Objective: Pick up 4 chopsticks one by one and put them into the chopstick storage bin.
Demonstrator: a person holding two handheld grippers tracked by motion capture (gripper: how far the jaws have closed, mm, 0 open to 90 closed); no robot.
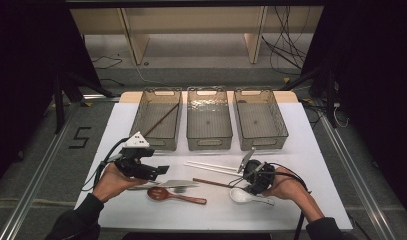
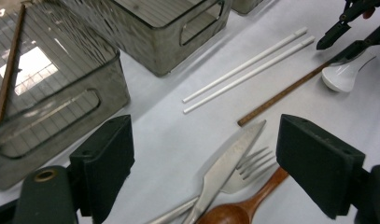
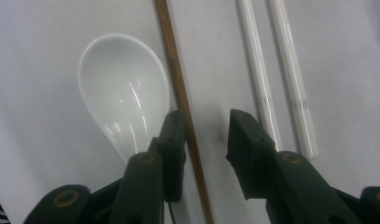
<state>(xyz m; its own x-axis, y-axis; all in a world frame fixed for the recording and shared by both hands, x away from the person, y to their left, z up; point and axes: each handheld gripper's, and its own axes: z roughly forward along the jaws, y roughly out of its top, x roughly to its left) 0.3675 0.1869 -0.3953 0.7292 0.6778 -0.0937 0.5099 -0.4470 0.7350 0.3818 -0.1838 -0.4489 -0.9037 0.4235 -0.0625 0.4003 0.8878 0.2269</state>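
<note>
White worktop [image 1: 301, 150] carries 3 clear bins along its far edge: left bin [image 1: 157, 120] w/ one brown chopstick leaning inside [image 1: 162, 120], middle bin [image 1: 208, 118] and right bin [image 1: 260, 119]. Near edge holds the loose cutlery. L gripper [image 1: 158, 172] sits low at the left, held in the person's left hand [image 1: 111, 181]; its fingers [image 2: 106, 163] stand wide open, nothing between the pads, and in the left gripper view they frame a metal knife [image 2: 227, 161] lying over a metal fork [image 2: 248, 170], w/ a brown wooden spoon [image 2: 246, 207] just beside them. R gripper [image 3: 206, 135] points down at the worktop, right hand [image 1: 291, 189] behind it; fingers partly closed, not yet pressing on anything. The brown wooden chopstick [image 3: 180, 100] lies flat on the worktop in the gap betw. them, close against the left-hand finger in the right gripper view; can't tell if it touches. White ceramic spoon [image 3: 124, 88] lies just beside that stick, bowl up. Pair of white chopsticks [image 3: 276, 79] lies on the other side, parallel, apart from the fingers.
</note>
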